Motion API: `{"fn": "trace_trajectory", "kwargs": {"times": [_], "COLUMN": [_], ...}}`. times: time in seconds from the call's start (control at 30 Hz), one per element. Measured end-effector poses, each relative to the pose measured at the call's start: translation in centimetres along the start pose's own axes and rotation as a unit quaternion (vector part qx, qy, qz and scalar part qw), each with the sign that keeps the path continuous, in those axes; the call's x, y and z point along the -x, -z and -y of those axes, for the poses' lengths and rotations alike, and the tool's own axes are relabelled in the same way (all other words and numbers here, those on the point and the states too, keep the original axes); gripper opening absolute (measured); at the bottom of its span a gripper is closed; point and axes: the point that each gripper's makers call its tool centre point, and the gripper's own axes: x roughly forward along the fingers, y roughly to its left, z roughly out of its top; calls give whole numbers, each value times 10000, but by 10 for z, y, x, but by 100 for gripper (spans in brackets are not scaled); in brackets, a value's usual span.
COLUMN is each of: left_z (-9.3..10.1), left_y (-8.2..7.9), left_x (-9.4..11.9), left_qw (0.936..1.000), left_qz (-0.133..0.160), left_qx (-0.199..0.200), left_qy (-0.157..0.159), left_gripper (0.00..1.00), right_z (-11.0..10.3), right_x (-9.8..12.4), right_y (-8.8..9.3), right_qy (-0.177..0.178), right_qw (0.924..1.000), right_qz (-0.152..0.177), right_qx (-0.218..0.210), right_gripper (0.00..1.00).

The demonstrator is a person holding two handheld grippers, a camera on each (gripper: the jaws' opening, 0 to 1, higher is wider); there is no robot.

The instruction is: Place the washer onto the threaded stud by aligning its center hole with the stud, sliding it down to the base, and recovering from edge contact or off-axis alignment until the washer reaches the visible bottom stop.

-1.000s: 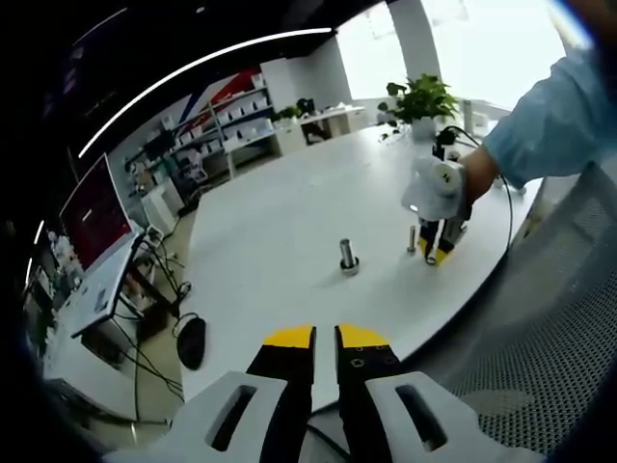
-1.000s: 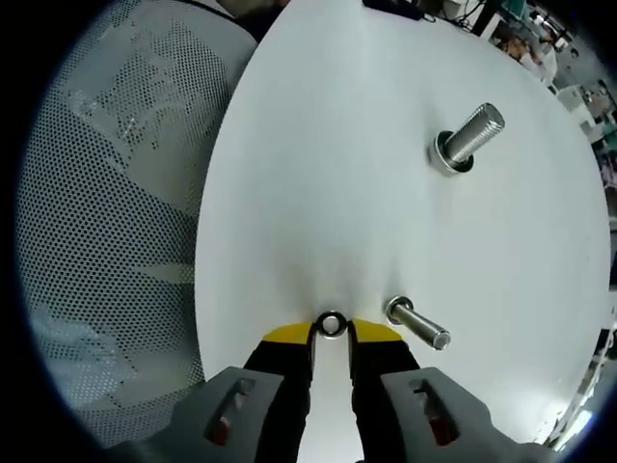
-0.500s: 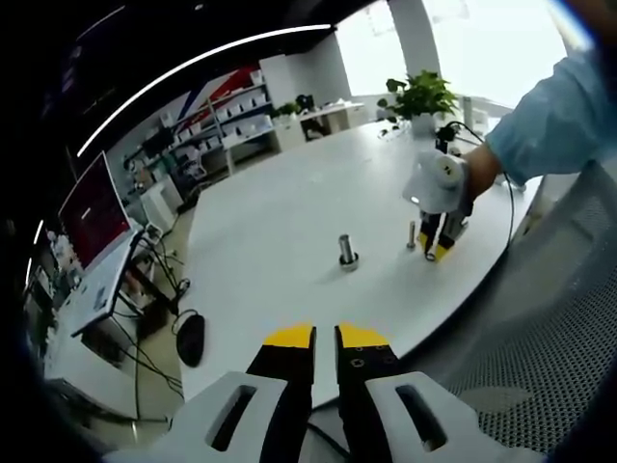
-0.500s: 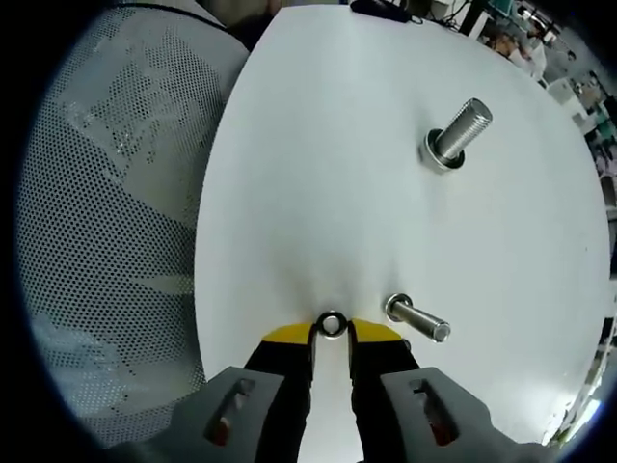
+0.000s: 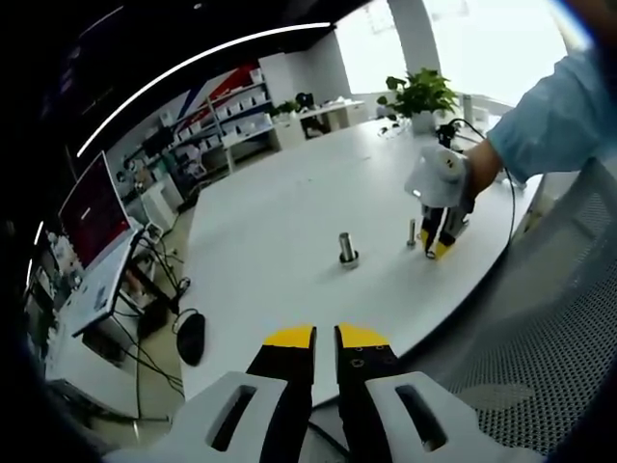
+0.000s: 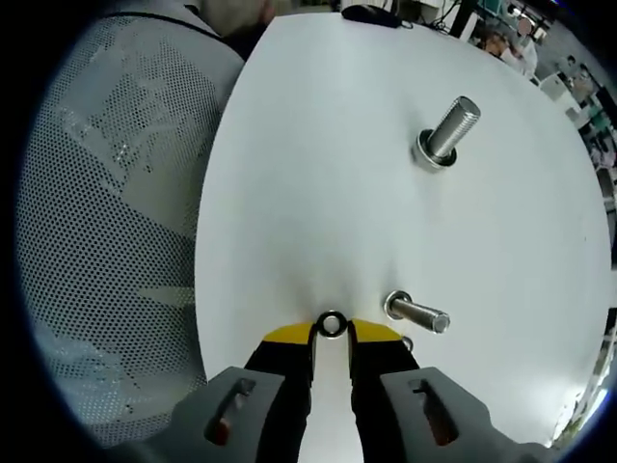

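Now washer (image 6: pixel 331 324) pinched in right tongs (image 6: pixel 331 336) tips

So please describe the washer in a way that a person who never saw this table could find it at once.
Start from the white table and find the right gripper with yellow tips near its edge. The washer is the small metal ring pinched between those tips, beside the thin stud. Unlike the thin stud and the thick stud, which are solid shafts rising from the table, it is a flat ring with an open centre.
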Motion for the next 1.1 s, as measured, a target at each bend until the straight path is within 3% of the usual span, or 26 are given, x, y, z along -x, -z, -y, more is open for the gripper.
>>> {"fn": "trace_trajectory", "kwargs": {"times": [0.27, 0.53, 0.97, 1.1], "left_z": [1, 2, 0, -1], "left_y": [0, 0, -1, -1], "left_x": [0, 1, 1, 0], "left_qw": [10000, 10000, 10000, 10000], "left_qz": [-12, -10, 23, 19], "left_qx": [-40, -40, -12, 1], "left_qy": [18, 16, -4, -7], "left_gripper": [5, 5, 5, 5], "right_z": [-1, 0, 1, 1], "right_x": [0, 1, 1, 2], "right_y": [0, 0, -2, -1], "right_qy": [56, 69, 30, -15], "right_qw": [10000, 9993, 9997, 9992], "right_qz": [62, 284, 198, 258], "right_qx": [36, -240, -142, -294], "right_gripper": [16, 15, 14, 14]}}
